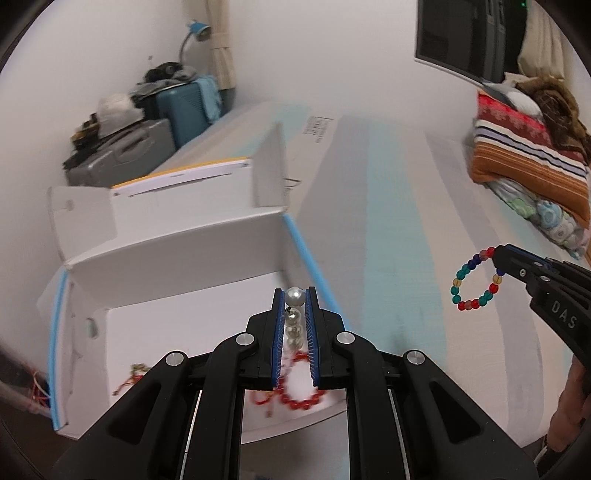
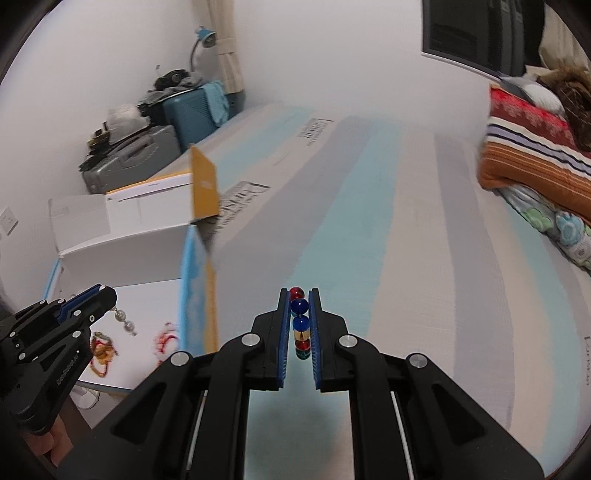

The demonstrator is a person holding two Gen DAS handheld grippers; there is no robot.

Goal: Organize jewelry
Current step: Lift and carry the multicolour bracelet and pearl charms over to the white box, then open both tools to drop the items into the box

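My left gripper (image 1: pixel 294 295) is shut on a pearl strand (image 1: pixel 294 318) and holds it above the open white box (image 1: pixel 177 240); from the right wrist view the gripper (image 2: pixel 105 295) shows with pearls (image 2: pixel 123 320) dangling over the box (image 2: pixel 122 254). A red bead bracelet (image 1: pixel 295 397) lies on the box floor, also in the right wrist view (image 2: pixel 166 341), beside an orange-gold piece (image 2: pixel 101 352). My right gripper (image 2: pixel 299 293) is shut on a multicolored bead bracelet (image 2: pixel 300 321), held above the striped mattress (image 2: pixel 369 221); the bracelet (image 1: pixel 474 280) hangs as a loop from the gripper (image 1: pixel 496 258) in the left wrist view.
Folded blankets and pillows (image 1: pixel 528 147) are stacked at the right. Suitcases (image 1: pixel 147 140) with clutter stand against the far wall, with a blue lamp (image 1: pixel 197 31). The box's raised flaps (image 1: pixel 269 170) stand between box and mattress. A dark screen (image 1: pixel 465 37) hangs on the wall.
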